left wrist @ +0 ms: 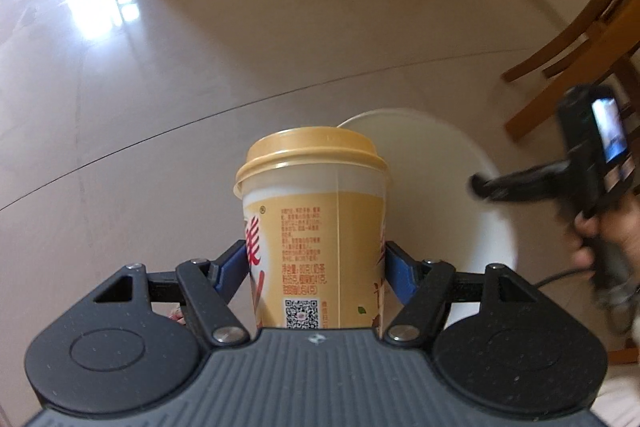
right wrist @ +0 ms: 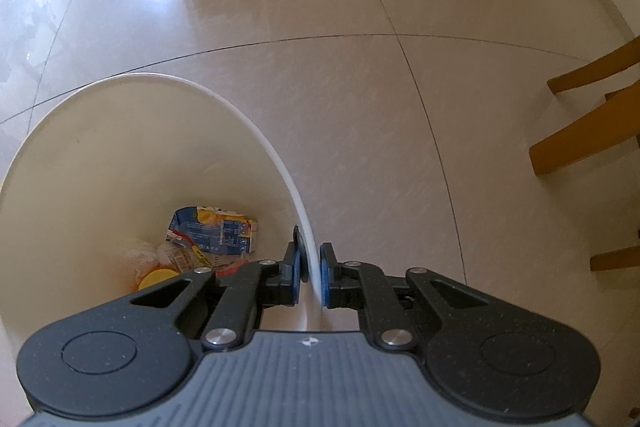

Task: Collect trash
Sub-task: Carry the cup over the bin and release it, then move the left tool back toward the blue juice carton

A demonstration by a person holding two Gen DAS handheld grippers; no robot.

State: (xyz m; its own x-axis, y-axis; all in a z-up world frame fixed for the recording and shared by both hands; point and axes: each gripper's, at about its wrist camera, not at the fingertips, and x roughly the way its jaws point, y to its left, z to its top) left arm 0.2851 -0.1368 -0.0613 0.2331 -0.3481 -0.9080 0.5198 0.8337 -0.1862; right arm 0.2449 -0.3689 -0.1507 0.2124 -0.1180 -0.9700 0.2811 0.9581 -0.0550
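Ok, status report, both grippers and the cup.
Left gripper shut on lidded cup, upright. Right gripper clamps bin rim. Nothing between cup and bin.

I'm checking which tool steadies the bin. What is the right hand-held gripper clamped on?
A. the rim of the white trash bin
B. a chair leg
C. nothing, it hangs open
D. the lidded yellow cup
A: in the right wrist view the right hand-held gripper has one finger inside and one outside the wall of the white trash bin, pinching its rim, while the left hand-held gripper holds the lidded yellow cup.
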